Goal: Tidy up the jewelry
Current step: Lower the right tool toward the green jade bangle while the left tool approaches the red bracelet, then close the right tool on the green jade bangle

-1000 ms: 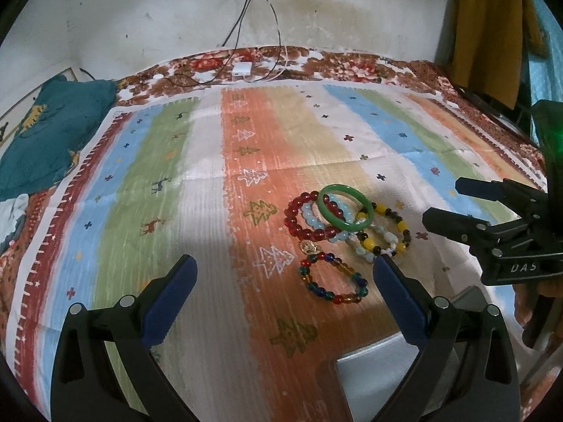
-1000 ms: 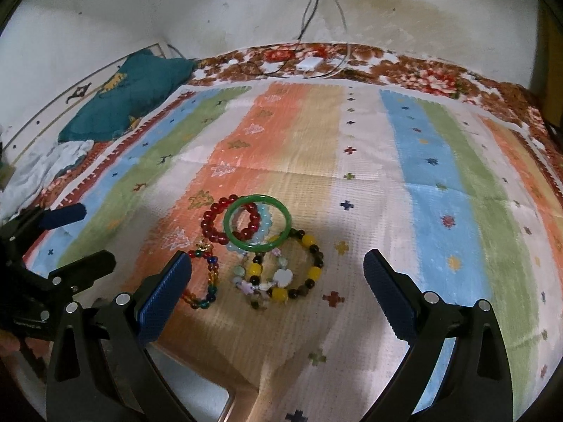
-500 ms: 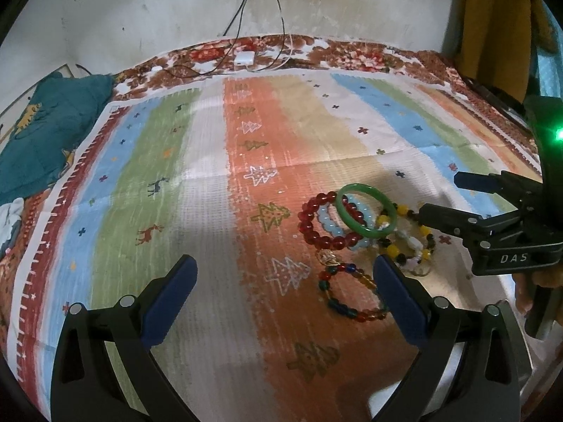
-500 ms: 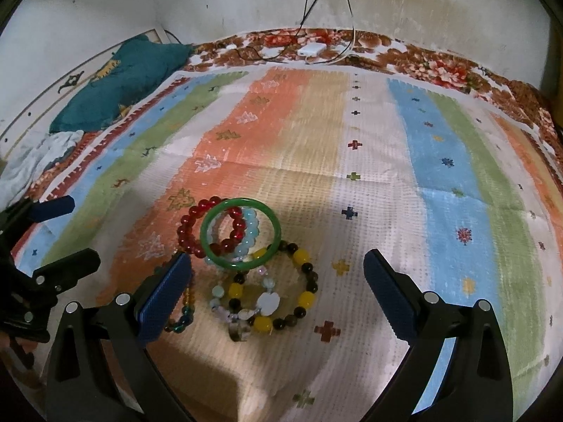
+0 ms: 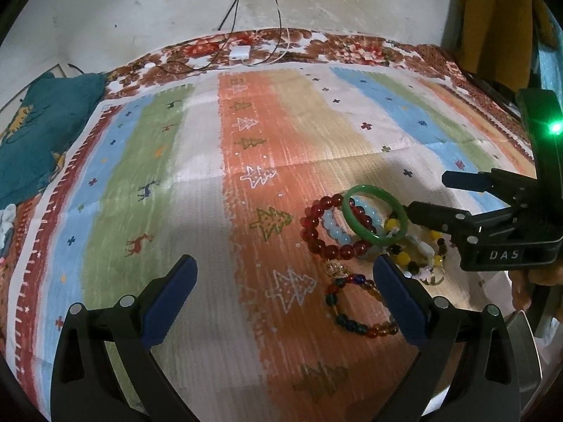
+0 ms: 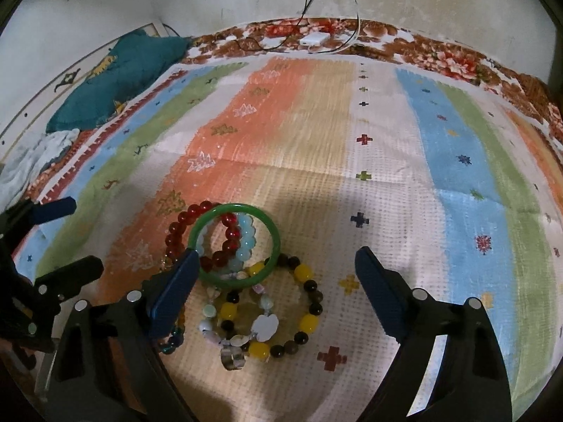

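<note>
A pile of bracelets lies on the striped mat. A green bangle rests on a red bead bracelet and a pale blue one. In front lie a yellow-and-black bead bracelet and a white shell one. My right gripper hovers just over the pile, its jaws closing; bracelets lie between them, untouched. The left gripper stands open to the left of the pile, its right finger hiding part of a multicolour bracelet. The green bangle and right gripper show there too.
A teal cushion lies at the mat's far left. A white charger with cables sits by the back wall. Yellow cloth hangs at the right. The edge of a grey metal object shows near the front.
Both grippers have moved forward and down toward the bracelets, which now look larger and closer. The right jaws have narrowed slightly. The bracelets have not moved.
</note>
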Motion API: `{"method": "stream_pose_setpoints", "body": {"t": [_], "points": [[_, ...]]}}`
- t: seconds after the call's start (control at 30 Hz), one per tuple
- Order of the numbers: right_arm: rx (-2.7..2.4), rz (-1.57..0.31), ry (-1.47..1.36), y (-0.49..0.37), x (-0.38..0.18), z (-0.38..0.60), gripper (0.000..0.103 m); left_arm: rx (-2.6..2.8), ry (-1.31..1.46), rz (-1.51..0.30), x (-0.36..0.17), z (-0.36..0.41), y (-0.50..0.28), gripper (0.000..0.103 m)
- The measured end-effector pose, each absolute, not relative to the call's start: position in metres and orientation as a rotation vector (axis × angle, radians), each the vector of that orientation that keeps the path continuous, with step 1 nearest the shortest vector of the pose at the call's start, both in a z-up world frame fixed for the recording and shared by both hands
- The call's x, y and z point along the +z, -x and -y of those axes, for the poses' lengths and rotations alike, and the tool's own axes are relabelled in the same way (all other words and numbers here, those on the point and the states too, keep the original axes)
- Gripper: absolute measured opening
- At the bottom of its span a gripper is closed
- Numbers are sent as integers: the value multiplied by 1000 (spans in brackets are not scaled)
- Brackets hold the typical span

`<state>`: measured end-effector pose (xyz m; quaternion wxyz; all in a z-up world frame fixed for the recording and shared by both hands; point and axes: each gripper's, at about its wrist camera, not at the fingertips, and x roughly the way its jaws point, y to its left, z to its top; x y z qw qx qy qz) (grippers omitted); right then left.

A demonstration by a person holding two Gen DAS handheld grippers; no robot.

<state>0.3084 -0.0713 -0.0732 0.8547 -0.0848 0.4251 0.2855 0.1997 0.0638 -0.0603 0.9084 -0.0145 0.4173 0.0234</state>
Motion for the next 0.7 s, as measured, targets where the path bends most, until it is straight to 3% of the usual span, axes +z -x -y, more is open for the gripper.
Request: {"method": "stream_pose_setpoints", "body": {"t": [0.07,0.17,0.27,0.4,0.7], "points": [[602,-897,181,-311,-75,70,90,48,30,-868,-63,-66,-204,97],[605,-911,187,-315,-79,67,79,48,34,-882,-68,-69,-209,97],[602,-921,197,-320,-86,65,76,47,36,-887,-70,-71,-212,97],[607,-931,207,-324,-92,62,62,41,33,-886,-70,-70,-217,97],[620,-955,212,-337,-102,56,49,26,51,-892,-73,-73,-223,97]]}}
